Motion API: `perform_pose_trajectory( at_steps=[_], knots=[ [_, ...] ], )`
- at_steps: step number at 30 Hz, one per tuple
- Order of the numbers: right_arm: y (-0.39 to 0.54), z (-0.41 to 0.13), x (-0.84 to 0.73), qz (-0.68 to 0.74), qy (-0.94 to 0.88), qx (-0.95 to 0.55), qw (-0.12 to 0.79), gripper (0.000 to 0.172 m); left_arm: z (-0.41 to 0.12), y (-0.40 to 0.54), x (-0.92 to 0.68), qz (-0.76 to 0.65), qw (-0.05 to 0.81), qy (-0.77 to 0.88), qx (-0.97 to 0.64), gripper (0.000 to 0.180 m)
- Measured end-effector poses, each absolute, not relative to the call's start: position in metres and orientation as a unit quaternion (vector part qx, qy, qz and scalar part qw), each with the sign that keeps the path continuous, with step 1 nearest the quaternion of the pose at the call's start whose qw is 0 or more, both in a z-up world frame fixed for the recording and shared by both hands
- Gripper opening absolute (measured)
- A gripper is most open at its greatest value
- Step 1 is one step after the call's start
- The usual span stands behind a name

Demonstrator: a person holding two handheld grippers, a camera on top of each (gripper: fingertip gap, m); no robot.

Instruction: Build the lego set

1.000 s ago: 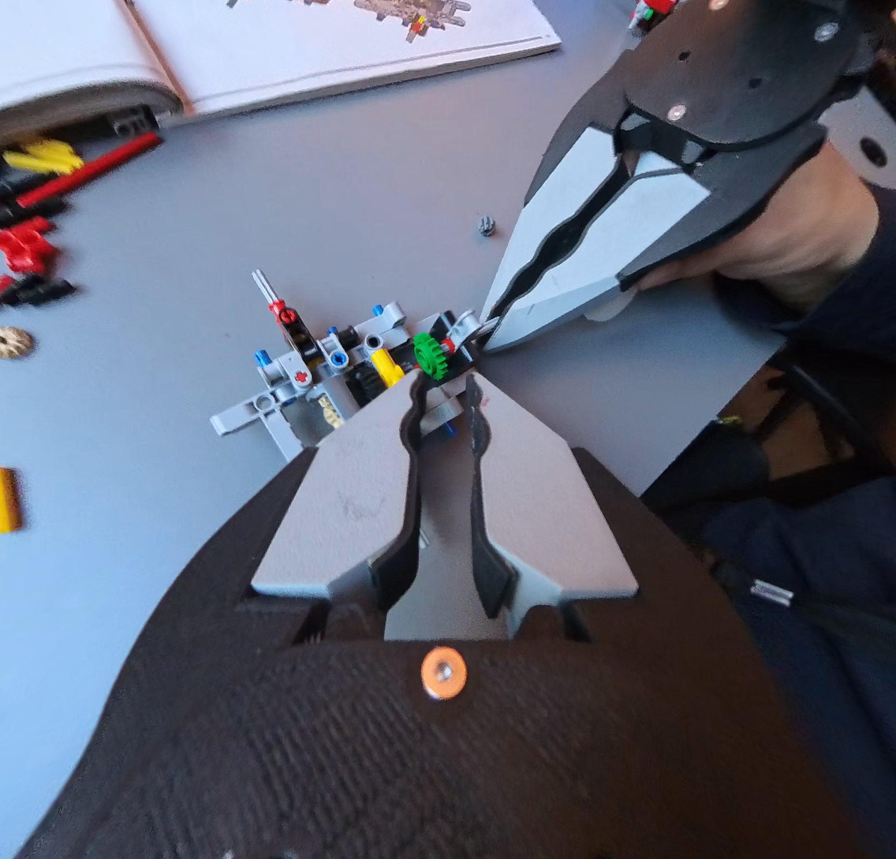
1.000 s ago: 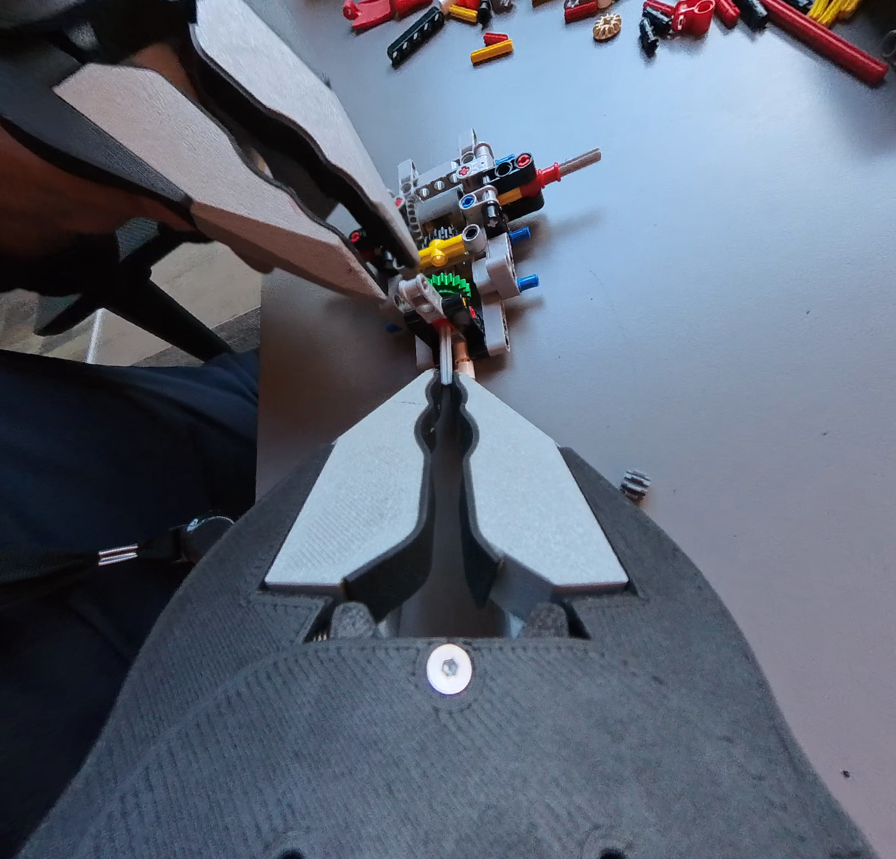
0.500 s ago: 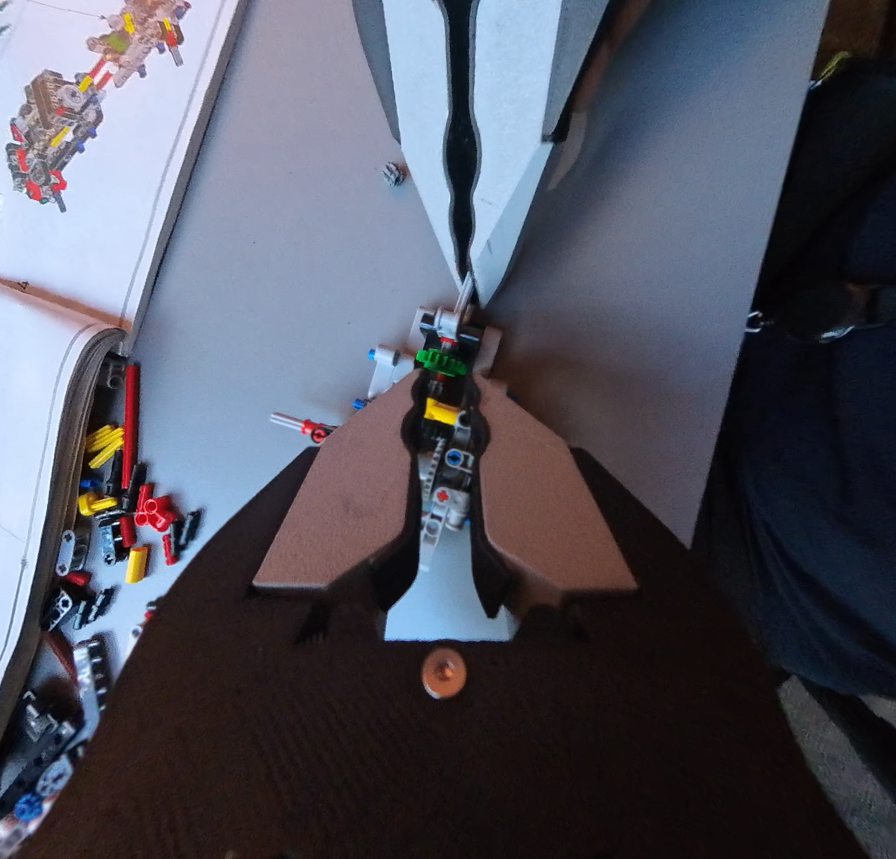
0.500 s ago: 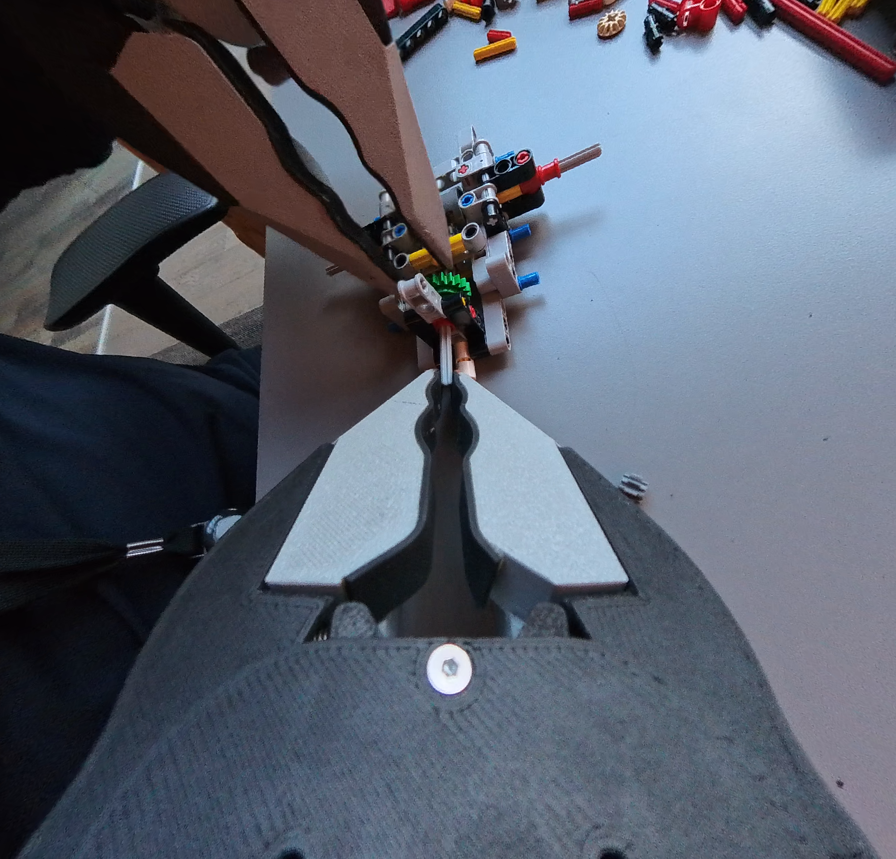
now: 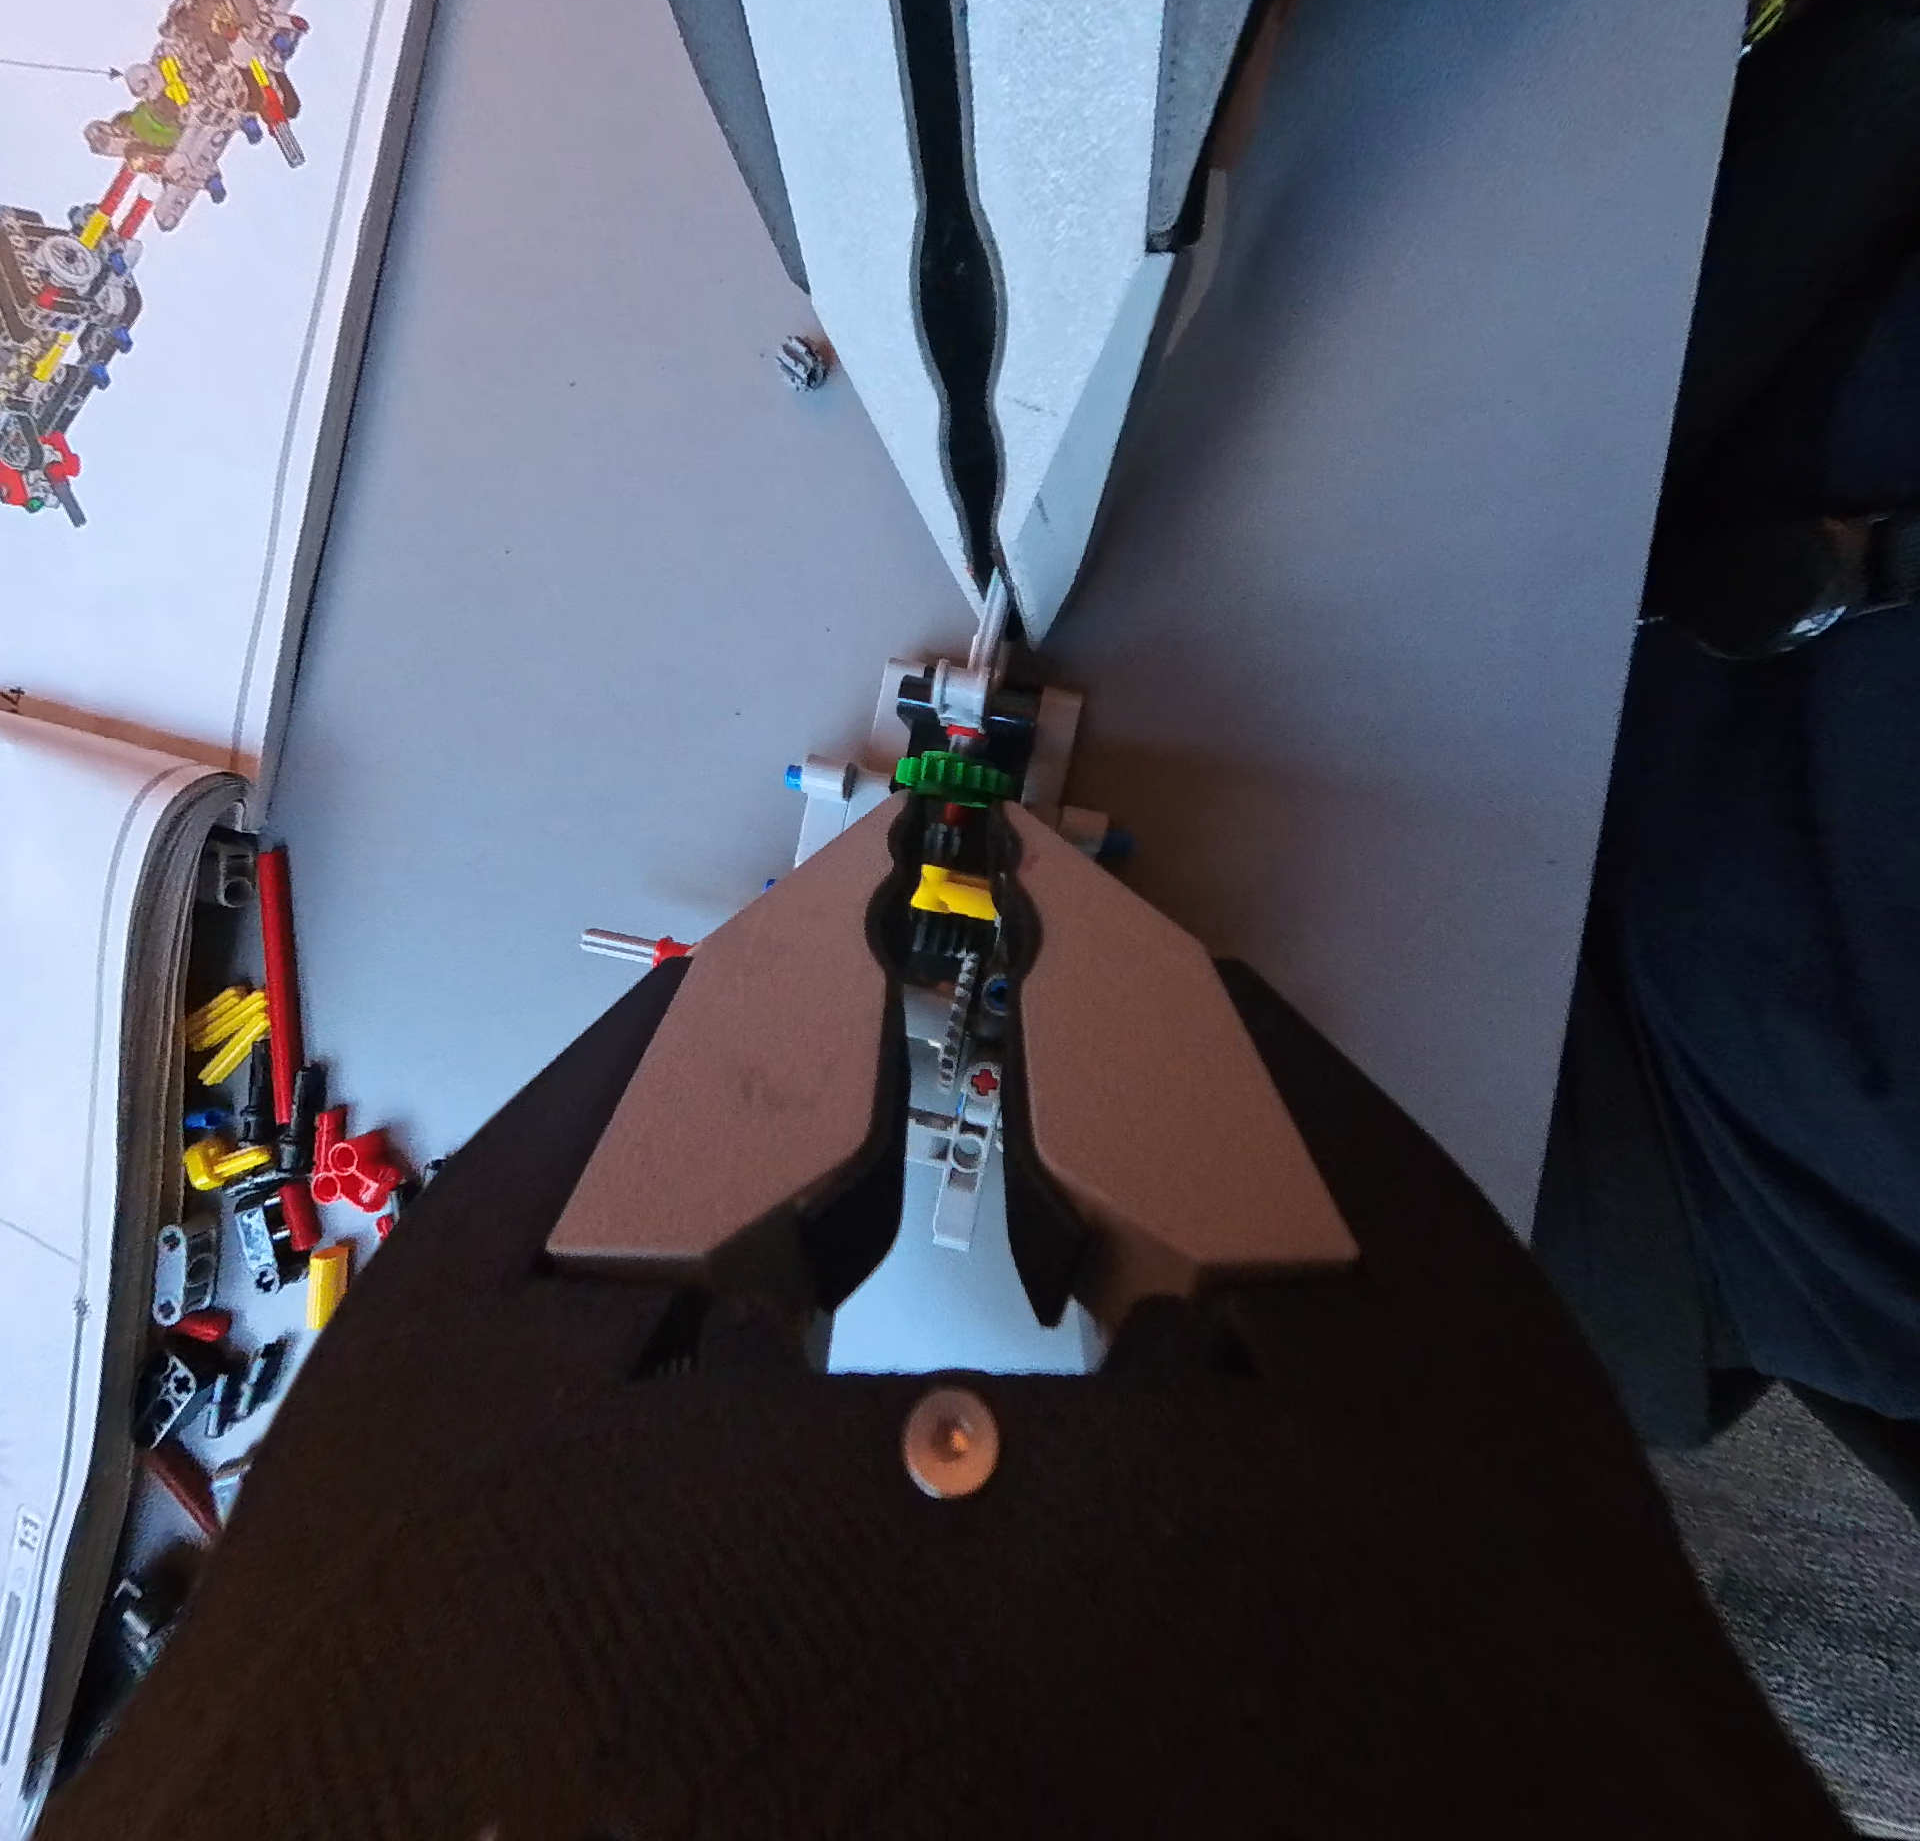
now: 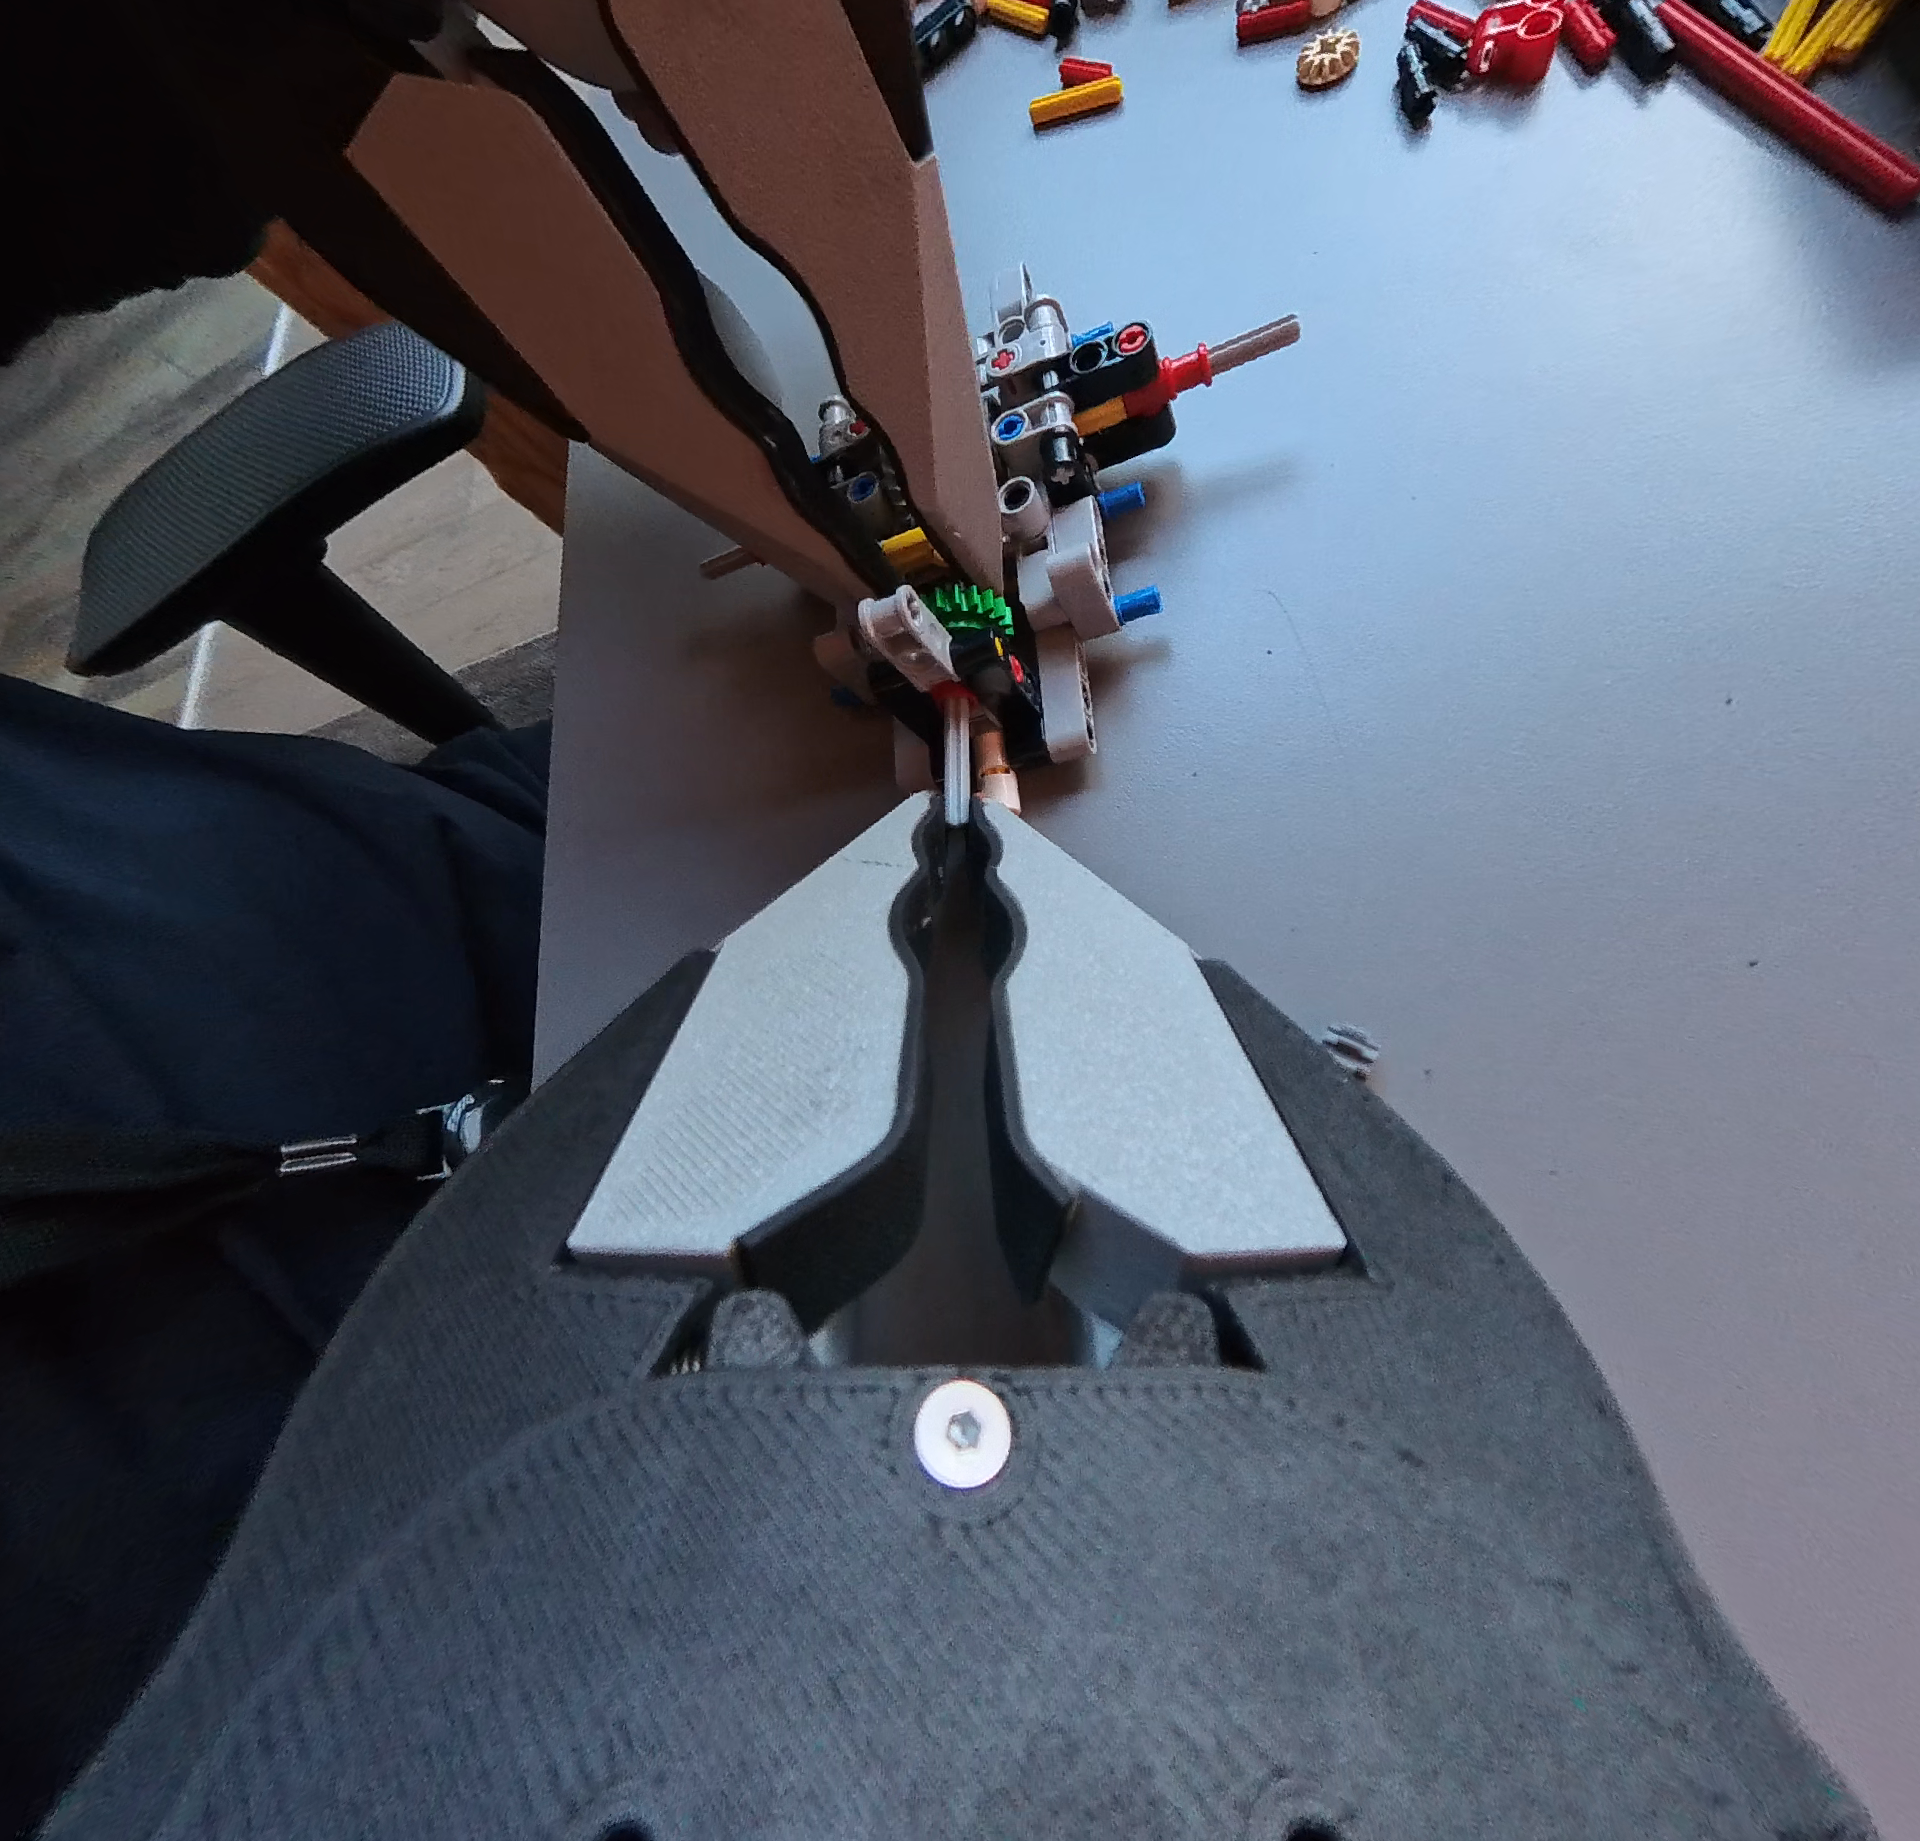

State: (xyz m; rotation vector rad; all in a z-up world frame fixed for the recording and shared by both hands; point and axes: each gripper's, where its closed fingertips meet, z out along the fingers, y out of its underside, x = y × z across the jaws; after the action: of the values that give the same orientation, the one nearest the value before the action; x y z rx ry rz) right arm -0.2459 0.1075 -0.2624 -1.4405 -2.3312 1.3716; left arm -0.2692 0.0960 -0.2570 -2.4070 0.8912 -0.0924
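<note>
Two grippers are meeting on one small brick model, which is lying near the worktop edge. The left gripper is straddling the model from 11 o'clock in the right view, its fingers clamping on the middle part just behind the one green gear. The right gripper is pinching one thin white axle between closed fingers – this axle is sticking out of the model's end. One grey gear is lying alone at 4 o'clock. One tan gear is sitting among many loose parts at 1 o'clock. One open booklet is lying at 10 o'clock in the left view.
</note>
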Motion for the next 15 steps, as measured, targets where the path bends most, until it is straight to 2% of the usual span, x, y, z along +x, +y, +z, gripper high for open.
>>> perform_pose_trajectory(
  at_steps=[5,15],
  knots=[
    [0.1081,-0.2624,-0.2462,0.437,-0.777,-0.449,0.055,0.0,-0.257,0.0963,-0.2691,-0.046,0.29,0.332,-0.896,0.007],
    [0.1136,-0.2627,-0.2545,0.396,-0.815,-0.395,0.15,0.0,-0.2573,0.0973,-0.2706,-0.074,0.298,0.311,-0.899,0.007]
  ],
)
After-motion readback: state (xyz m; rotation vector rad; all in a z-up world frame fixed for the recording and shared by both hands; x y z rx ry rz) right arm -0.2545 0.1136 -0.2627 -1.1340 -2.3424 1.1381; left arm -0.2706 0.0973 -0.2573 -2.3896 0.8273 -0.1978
